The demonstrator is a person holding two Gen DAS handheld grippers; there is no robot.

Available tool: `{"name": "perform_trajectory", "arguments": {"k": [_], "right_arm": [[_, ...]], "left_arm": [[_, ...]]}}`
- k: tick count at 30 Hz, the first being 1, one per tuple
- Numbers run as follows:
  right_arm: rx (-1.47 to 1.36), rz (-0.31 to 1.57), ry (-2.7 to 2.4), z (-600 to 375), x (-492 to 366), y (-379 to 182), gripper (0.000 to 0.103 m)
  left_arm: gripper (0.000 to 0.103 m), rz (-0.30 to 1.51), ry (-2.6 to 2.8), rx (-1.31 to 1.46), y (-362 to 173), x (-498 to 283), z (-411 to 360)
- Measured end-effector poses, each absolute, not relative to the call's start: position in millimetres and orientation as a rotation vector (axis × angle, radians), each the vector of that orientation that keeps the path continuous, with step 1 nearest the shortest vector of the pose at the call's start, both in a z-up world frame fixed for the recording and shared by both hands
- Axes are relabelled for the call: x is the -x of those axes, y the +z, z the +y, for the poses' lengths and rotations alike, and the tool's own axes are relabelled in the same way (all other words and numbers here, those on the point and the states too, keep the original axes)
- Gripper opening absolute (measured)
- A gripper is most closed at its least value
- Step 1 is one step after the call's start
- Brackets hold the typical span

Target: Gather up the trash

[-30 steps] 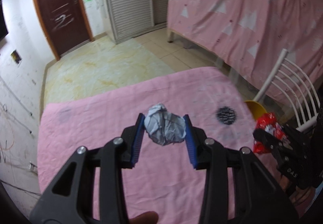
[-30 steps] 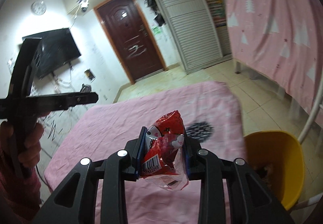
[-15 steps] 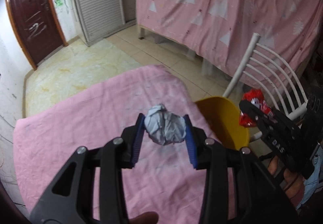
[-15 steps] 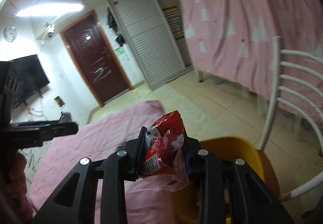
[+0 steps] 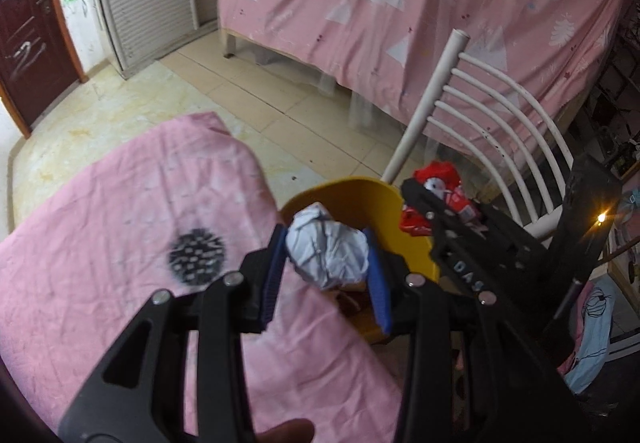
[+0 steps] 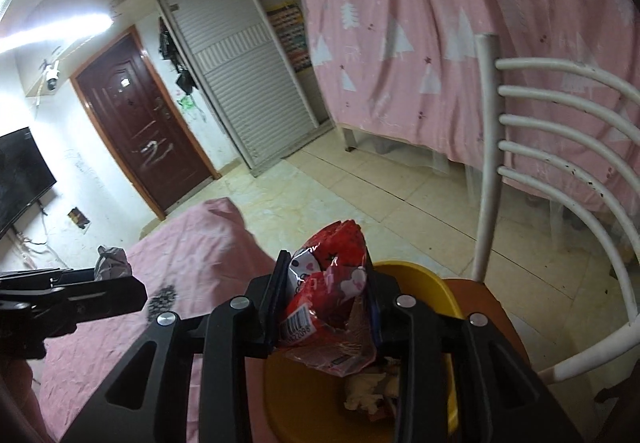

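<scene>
A crumpled ball of white-grey paper (image 5: pixel 327 254) sits low in the middle of the left wrist view, pinched between the blue-padded fingers of the left claw (image 5: pixel 326 275); both pads press into its sides. It hangs over the near rim of a round yellow plastic bin (image 5: pixel 368 199), at the edge of the table draped in a wrinkled pink cloth (image 5: pixel 120 243).

A red, crinkly plastic snack wrapper with white cartoon print and a barcode (image 6: pixel 330 295) fills the lower centre of the right wrist view, standing between the fingers of the right claw (image 6: pixel 326 307). That claw's jaws have just been opening; the wrapper is still between them, and whether the pads still press on it cannot be told. It hangs above the bin, where pale scraps of trash (image 6: pixel 372 387) lie on the bottom.

In the left wrist view the right claw with its red wrapper shows at the right of the frame, just past the bin. In the right wrist view the left claw comes in from the left edge with the paper ball at its tip.

A dark spotted print (image 5: pixel 197 257) marks the cloth left of the bin. A white metal chair with curved back bars (image 5: pixel 500 111) stands behind the bin, with a pink tree-patterned sheet (image 5: pixel 400 3) beyond it across the upper frame.
</scene>
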State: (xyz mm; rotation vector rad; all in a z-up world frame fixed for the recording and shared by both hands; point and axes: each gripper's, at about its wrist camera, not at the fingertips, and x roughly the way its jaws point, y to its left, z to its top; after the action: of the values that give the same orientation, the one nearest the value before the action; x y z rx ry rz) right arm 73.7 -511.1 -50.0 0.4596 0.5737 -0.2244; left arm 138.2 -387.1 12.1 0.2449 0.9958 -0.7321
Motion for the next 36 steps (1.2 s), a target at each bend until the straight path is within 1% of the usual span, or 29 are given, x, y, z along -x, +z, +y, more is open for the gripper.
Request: {"name": "perform_trajectory", "arguments": {"k": [1, 2, 4, 5, 6, 8, 14, 20, 30, 36], "right_arm": [[-0.464, 0.575, -0.236, -514, -73, -52, 0.036], [-0.469, 0.573, -0.245, -517, -72, -52, 0.039], [-0.479, 0.565, -0.262, -523, -69, -53, 0.049], [-0.482, 0.561, -0.268, -525, -67, -53, 0.051], [-0.488, 0.555, -0.273, -527, -65, -53, 0.053], [-0.498, 0.547, -0.273, -529, -62, -52, 0.054], [-0.504, 0.536, -0.263, -530, -60, -49, 0.054], [-0.49, 0.525, -0.242, -521, -61, -41, 0.054], [-0.419, 0.502, -0.183, -483, -63, -19, 0.054], [-0.379, 0.5, -0.163, -459, -66, -13, 0.054]], "left_arm": [[0.037, 0.999, -0.732, -0.248, 11, -138, -390], [0.037, 1.003, -0.734, -0.25, 10, -138, -393], [0.039, 1.007, -0.739, -0.257, 10, -137, -397], [0.046, 1.007, -0.741, -0.258, 10, -137, -399], [0.048, 1.006, -0.743, -0.259, 10, -137, -401], [0.051, 1.001, -0.744, -0.262, 11, -136, -402], [0.051, 0.99, -0.739, -0.269, 16, -133, -401], [0.051, 0.967, -0.725, -0.247, 26, -130, -385], [0.051, 0.926, -0.68, -0.162, 39, -130, -325], [0.052, 0.88, -0.62, -0.099, 39, -128, -272]]}}
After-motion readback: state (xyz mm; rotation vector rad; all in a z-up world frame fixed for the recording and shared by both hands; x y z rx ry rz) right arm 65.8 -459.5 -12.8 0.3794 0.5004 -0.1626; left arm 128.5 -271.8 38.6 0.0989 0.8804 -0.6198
